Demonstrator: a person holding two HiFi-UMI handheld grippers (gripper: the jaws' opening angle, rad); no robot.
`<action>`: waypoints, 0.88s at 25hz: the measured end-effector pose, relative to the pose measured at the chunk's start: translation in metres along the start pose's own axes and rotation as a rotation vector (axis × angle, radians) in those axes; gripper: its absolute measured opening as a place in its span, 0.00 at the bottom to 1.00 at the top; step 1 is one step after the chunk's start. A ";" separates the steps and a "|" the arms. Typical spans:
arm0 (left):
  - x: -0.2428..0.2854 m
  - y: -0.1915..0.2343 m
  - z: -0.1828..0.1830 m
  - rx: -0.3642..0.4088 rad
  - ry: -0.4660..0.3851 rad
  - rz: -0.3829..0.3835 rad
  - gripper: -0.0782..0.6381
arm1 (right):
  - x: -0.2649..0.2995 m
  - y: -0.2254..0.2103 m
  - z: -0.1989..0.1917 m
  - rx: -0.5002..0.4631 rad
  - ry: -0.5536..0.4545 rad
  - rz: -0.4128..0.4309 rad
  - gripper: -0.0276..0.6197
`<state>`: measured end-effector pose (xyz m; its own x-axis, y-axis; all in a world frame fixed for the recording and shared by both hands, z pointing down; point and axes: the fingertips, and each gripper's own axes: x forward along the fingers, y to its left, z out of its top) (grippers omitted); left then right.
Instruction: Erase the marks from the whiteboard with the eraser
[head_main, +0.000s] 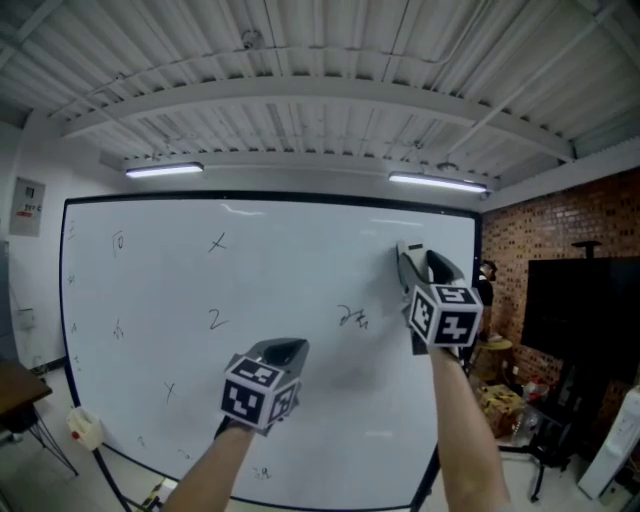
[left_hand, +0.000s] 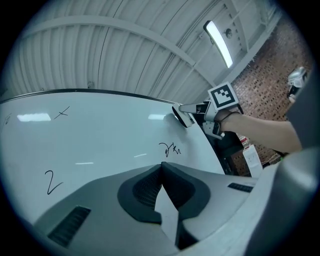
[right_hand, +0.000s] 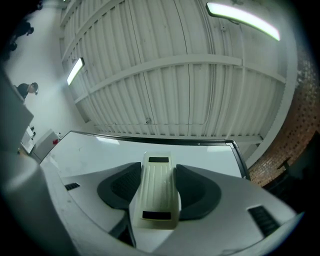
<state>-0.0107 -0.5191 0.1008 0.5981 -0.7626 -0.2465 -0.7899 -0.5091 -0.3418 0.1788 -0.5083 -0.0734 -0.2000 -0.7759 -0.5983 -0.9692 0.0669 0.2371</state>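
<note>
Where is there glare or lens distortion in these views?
Head view: faint light reflections along the top of the whiteboard, marks legible. Left gripper view: strong fisheye bowing, dark corners, reflected streaks on the whiteboard. Right gripper view: same fisheye, ceiling light blown out, eraser sharp.

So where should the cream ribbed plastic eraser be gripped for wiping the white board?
By its two long side walls, coming in lengthwise from one short end, as the right gripper does now, jaws shut on the cream ribbed plastic eraser. Its narrow, straight-sided body fits between the jaws, and the hidden underside is likely left free for the whiteboard.
</note>
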 end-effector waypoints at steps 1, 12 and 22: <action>-0.001 -0.001 -0.002 -0.001 0.003 -0.001 0.11 | -0.006 0.003 0.002 0.008 -0.011 0.014 0.38; -0.012 -0.040 -0.017 -0.060 0.001 -0.062 0.11 | -0.102 0.043 -0.020 0.094 -0.019 0.129 0.38; -0.029 -0.067 -0.048 -0.108 0.003 -0.093 0.11 | -0.171 0.089 -0.099 0.217 0.090 0.197 0.38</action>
<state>0.0187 -0.4820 0.1747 0.6695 -0.7109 -0.2154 -0.7408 -0.6177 -0.2639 0.1407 -0.4317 0.1254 -0.3825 -0.7867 -0.4845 -0.9232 0.3461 0.1669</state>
